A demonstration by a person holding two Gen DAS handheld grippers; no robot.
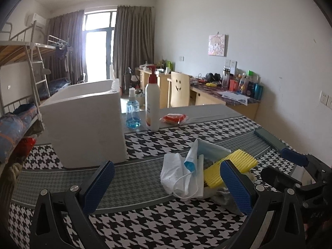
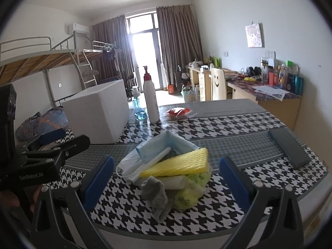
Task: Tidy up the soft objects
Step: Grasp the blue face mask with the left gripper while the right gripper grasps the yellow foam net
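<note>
A heap of soft things lies on the houndstooth tablecloth (image 2: 228,128): blue and white face masks (image 2: 143,155), a yellow foam sleeve (image 2: 178,164), a grey sock (image 2: 157,195) and a yellow-green plastic bag (image 2: 191,191). In the left wrist view the masks (image 1: 184,172) and the foam sleeve (image 1: 238,161) sit just ahead, towards the right finger. My left gripper (image 1: 169,181) is open and holds nothing. My right gripper (image 2: 167,178) is open too, with the heap between and just beyond its pads, apart from them. A white foam box (image 1: 87,122) stands open-topped at the left.
Behind the heap stand a white pump bottle (image 1: 152,105), a blue spray bottle (image 1: 132,112) and a red packet (image 1: 173,118). A dark phone (image 2: 288,147) lies at the right. The table's edge runs close along the right. Bunk beds and desks fill the room beyond.
</note>
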